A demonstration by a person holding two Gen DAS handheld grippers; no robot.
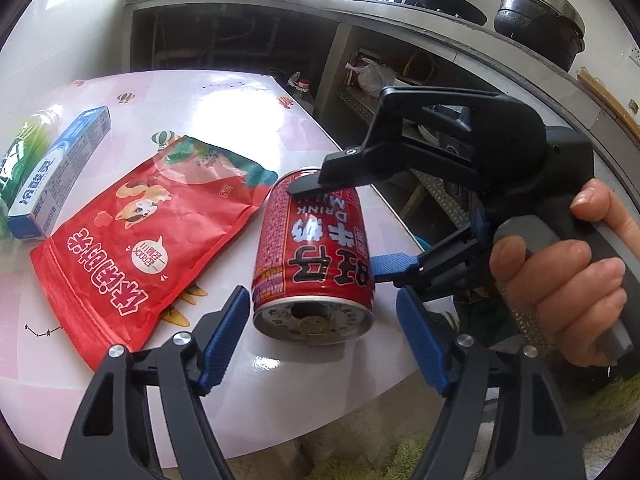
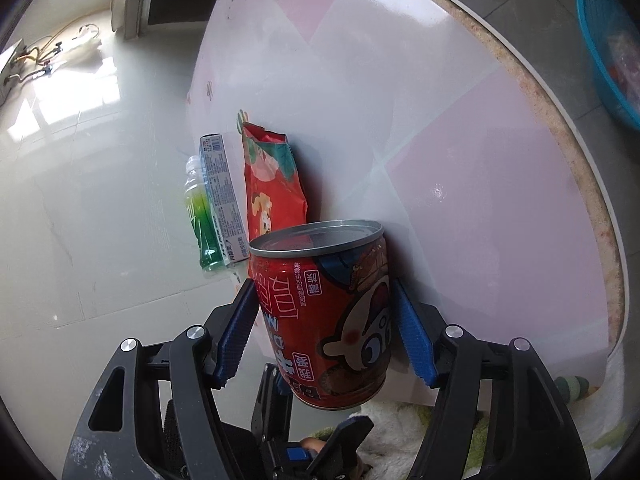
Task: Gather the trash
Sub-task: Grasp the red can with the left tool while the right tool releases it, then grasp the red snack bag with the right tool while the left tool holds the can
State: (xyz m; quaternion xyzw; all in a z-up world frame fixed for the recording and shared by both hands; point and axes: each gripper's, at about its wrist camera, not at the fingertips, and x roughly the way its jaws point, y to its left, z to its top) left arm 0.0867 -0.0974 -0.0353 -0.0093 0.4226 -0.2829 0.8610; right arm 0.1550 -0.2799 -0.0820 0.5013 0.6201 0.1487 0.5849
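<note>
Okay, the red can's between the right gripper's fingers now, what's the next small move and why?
Probably lift the can slightly off the table with the right gripper. Its blue pads appear to press both sides of the can, while the left gripper is open, flanking the can's end without touching.

pink table [image 1: 240, 96], snack bag [image 1: 132, 232] (red), box [image 1: 60, 172]

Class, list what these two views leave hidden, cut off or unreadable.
- Left wrist view: the green bottle is cut by the left edge; label unreadable.
- Right wrist view: the blue basket is cut by the right edge; contents blurred.
- Right wrist view: the red snack bag is partly hidden behind the can.
</note>
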